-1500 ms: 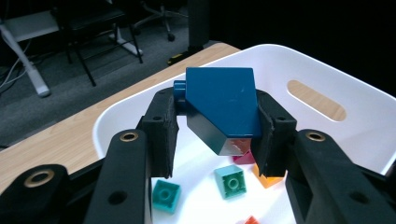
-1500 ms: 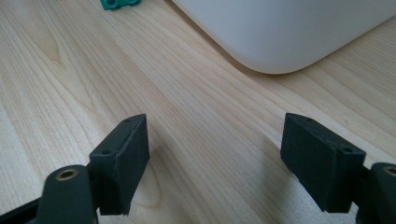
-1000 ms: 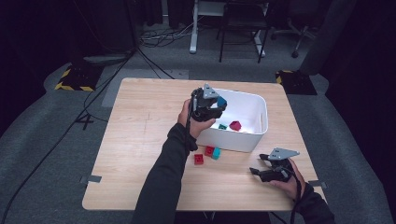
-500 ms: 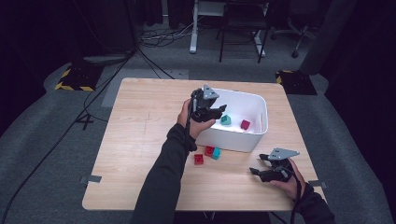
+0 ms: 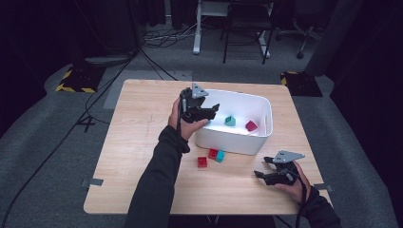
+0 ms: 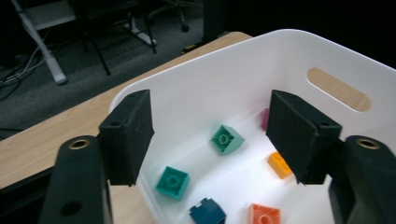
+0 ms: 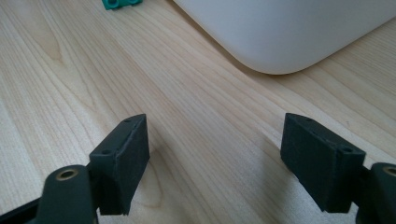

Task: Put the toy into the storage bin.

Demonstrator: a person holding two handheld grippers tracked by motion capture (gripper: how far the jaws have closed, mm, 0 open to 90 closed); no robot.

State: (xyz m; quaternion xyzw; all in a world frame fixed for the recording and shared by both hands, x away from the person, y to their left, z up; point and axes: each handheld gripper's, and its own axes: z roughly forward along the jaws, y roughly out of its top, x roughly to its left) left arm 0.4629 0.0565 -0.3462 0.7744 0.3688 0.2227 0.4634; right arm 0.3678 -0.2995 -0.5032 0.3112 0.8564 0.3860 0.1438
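My left gripper hangs open and empty over the left rim of the white bin. Seen along its jaws, the left gripper looks down into the bin, where several blocks lie: a light teal one, a darker teal one, a navy one and two orange ones. From above, a teal block and a red block show inside. My right gripper rests open low over the table's front right; the right gripper has bare wood between its jaws.
Two red blocks and a teal block lie on the wooden table just in front of the bin. The bin's rounded corner and a teal block lie ahead of the right gripper. Cables and chairs stand beyond the table.
The left gripper has drawn back slightly to the left over the bin's rim. Inside the bin the teal and red blocks sit farther right than a second ago. The right gripper is still.
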